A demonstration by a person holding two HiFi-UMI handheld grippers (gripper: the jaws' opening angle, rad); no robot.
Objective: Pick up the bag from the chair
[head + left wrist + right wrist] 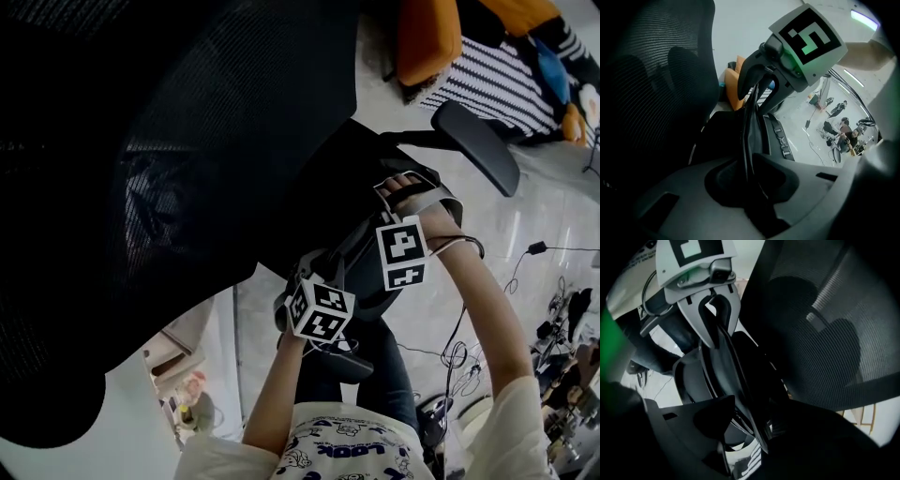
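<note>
The black bag (330, 178) rests on the seat of a black mesh office chair (141, 187). Its thin black strap (750, 122) is pulled up from the bag body (723, 138) and runs between both grippers. My left gripper (750, 187) is shut on the strap's lower part. The right gripper (740, 423) is shut on the same strap (729, 366), close beside the left one. In the head view the left gripper (305, 272) and right gripper (361, 246) meet over the seat's front edge. The bag's far side is lost in shadow.
The chair's tall back (825, 319) rises close on one side, and its armrest (478, 145) sticks out at the right. Orange and striped cushions (506, 75) lie beyond. Cables (459, 352) trail on the pale floor. People (843, 133) stand far off.
</note>
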